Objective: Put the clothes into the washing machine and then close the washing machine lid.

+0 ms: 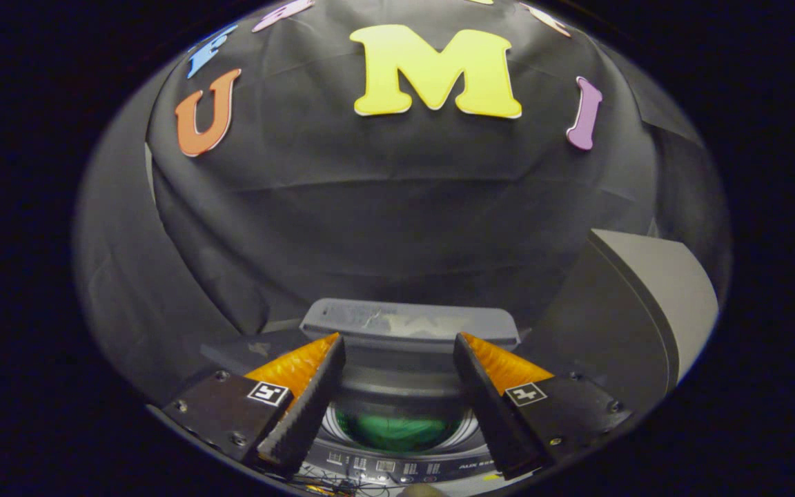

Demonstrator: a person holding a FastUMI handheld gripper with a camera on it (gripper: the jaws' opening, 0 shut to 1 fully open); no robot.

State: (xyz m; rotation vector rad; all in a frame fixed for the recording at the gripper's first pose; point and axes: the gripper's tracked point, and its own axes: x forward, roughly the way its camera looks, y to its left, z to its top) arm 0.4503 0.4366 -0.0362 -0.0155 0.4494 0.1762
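A hand-held gripper [397, 376] hangs above a top-loading washing machine [408, 324], its two fingers spread wide apart and gripping nothing. Between the fingers, down in the machine's round drum [342, 422], lies a green piece of clothing [397, 429]. The machine's grey lid [635, 304] stands raised on the right, beyond the right finger. A control panel [390, 468] with small buttons runs along the machine's near edge, below the drum opening.
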